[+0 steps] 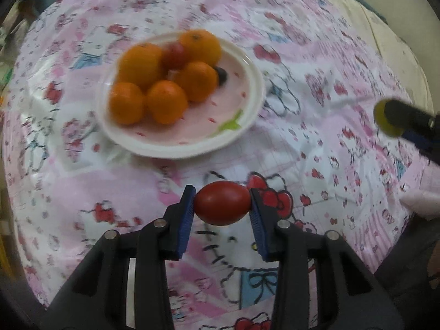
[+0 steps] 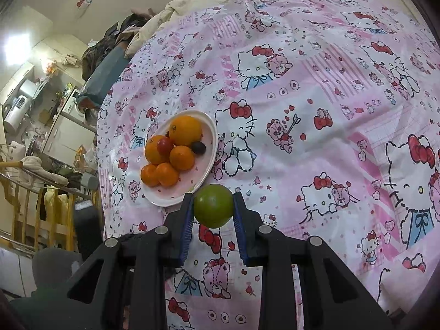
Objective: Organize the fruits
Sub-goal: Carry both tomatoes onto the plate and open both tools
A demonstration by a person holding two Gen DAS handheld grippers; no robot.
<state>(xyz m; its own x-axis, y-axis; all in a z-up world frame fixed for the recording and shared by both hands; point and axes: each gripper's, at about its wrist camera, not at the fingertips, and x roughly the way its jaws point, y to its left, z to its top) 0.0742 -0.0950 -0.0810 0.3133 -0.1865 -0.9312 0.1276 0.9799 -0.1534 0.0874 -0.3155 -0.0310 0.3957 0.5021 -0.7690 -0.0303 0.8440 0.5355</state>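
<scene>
Your left tongs (image 1: 222,203) are closed on a red oval fruit (image 1: 222,203), with the blue pads (image 1: 185,221) pressing its two ends, and it hangs just above the patterned pink cloth (image 1: 316,55). Your right tongs (image 2: 213,210) are clamped tight on a round green fruit (image 2: 213,205), the pads touching both of its sides; in the left wrist view the same tongs (image 1: 385,121) come in from the right edge, well apart from the red fruit, with the green fruit (image 1: 382,121) showing at their tip. The white plate (image 1: 247,104) sits on the cloth beyond your left tongs, clear of them; in the right wrist view the plate (image 2: 211,129) lies just above and left of the green fruit, whose top overlaps the plate's near rim, though you cannot tell from this whether they touch. On the plate five oranges (image 2: 184,130) are piled close together toward its left half, a small red fruit (image 2: 165,145) rests on top among them, and a small dark fruit (image 2: 198,147) lies just beside the oranges on the right. The plate's right part is bare. The left wrist view is blurred around the plate. Beyond the cloth's left edge you see a cluttered room with furniture (image 2: 63,134).
</scene>
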